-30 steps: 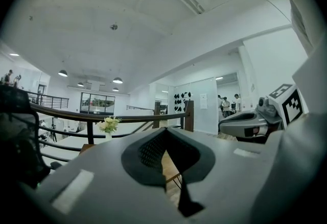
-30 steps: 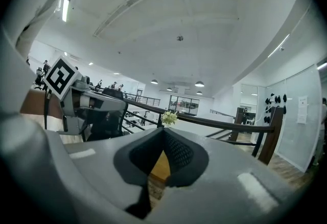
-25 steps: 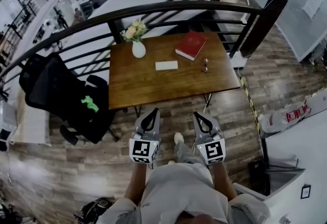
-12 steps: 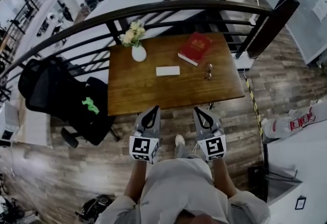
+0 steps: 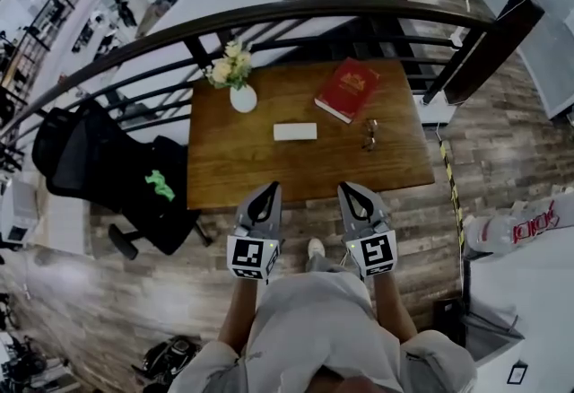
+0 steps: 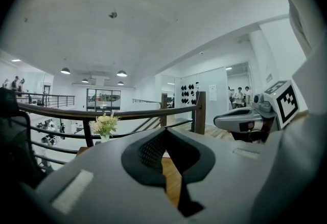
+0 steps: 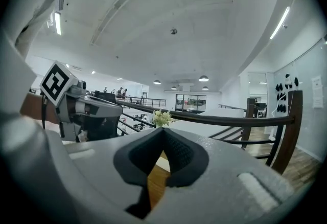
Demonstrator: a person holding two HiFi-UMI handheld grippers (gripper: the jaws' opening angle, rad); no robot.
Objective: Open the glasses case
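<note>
2 grey grippers, left gripper (image 5: 268,190) & right gripper (image 5: 346,189), jaws closed, empty; white rect. glasses case (image 5: 295,131) shut, flat on brown wooden table (image 5: 235,169).

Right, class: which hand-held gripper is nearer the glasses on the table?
Right. The right hand-held gripper is at the near edge of the table, almost straight in front of the glasses; the left hand-held gripper is level with it but farther left.

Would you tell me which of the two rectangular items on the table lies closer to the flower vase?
The white glasses case at mid-table; the red book lies farther right.
</note>
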